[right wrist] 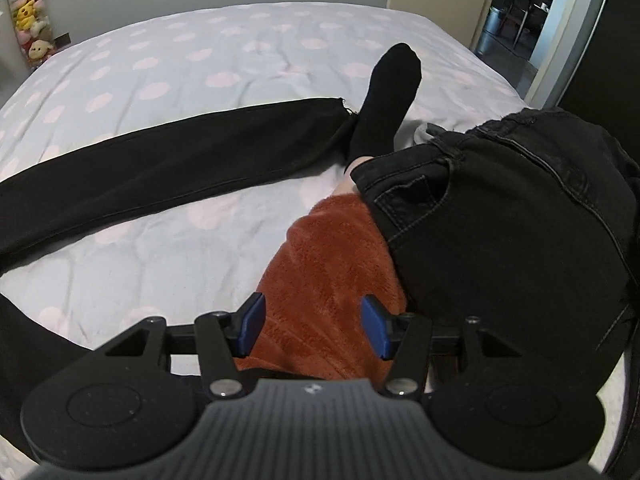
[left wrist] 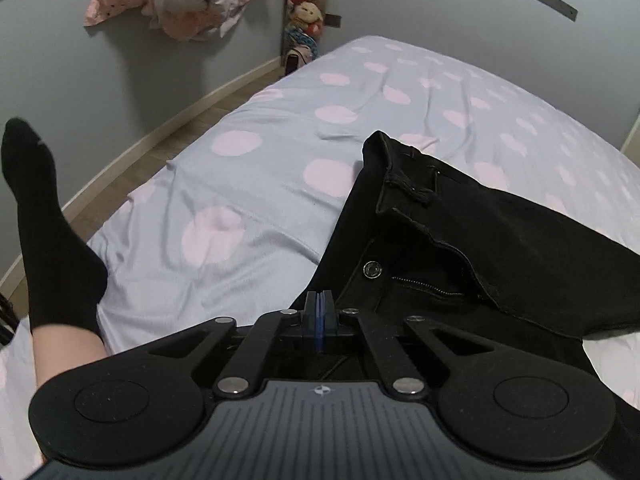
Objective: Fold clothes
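Observation:
A pair of black jeans [left wrist: 480, 232] lies on the bed, waistband open, with its button [left wrist: 372, 269] and zip showing. My left gripper [left wrist: 319, 312] is shut at the near edge of the waistband; whether cloth is pinched between the pads is hidden. In the right wrist view the legs of these jeans [right wrist: 172, 164] stretch across the bed to the left. My right gripper [right wrist: 316, 326] is open and empty above an orange fleece-covered leg [right wrist: 324, 264]. A second dark denim garment [right wrist: 500, 232] is bunched at the right.
The bed sheet [left wrist: 248, 184] is pale blue with pink dots. A person's foot in a black sock [right wrist: 384, 108] rests on the bed; the other sock [left wrist: 44, 220] shows at left. Plush toys [left wrist: 306, 4] hang on the wall. A doorway [right wrist: 516, 16] opens at the far right.

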`<state>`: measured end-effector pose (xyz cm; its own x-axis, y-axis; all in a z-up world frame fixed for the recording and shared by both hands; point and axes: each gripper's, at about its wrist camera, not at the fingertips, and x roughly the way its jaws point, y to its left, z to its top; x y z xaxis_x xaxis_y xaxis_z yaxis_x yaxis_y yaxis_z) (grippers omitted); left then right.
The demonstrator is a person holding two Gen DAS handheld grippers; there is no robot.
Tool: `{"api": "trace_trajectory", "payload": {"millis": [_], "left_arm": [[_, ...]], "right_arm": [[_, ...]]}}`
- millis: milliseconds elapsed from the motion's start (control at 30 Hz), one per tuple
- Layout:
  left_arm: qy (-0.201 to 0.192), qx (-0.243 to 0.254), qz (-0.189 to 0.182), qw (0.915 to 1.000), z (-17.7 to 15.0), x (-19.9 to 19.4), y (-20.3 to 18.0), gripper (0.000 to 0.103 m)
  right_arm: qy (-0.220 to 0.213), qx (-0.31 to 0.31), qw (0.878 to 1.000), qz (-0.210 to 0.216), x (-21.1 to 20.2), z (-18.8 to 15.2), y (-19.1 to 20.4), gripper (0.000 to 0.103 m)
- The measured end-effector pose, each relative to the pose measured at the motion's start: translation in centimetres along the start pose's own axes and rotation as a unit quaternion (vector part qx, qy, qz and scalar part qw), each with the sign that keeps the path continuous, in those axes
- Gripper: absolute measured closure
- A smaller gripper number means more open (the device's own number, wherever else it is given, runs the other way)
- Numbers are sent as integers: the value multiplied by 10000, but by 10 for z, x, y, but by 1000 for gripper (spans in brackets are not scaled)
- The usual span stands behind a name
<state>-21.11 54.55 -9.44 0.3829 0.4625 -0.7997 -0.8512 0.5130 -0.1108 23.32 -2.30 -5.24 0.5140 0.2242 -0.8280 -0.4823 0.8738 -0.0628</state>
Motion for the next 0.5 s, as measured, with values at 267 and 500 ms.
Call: {"api": "trace_trajectory", "payload": {"millis": [267, 500], "left_arm": [[785, 264, -395, 9958, 2, 32, 19, 44], [1355, 471, -993, 9847, 9, 71, 19, 47]], "right_arm": [[82, -376, 9991, 165, 8, -7, 25, 46], [333, -480, 9981, 170, 21, -12, 41, 46]]}}
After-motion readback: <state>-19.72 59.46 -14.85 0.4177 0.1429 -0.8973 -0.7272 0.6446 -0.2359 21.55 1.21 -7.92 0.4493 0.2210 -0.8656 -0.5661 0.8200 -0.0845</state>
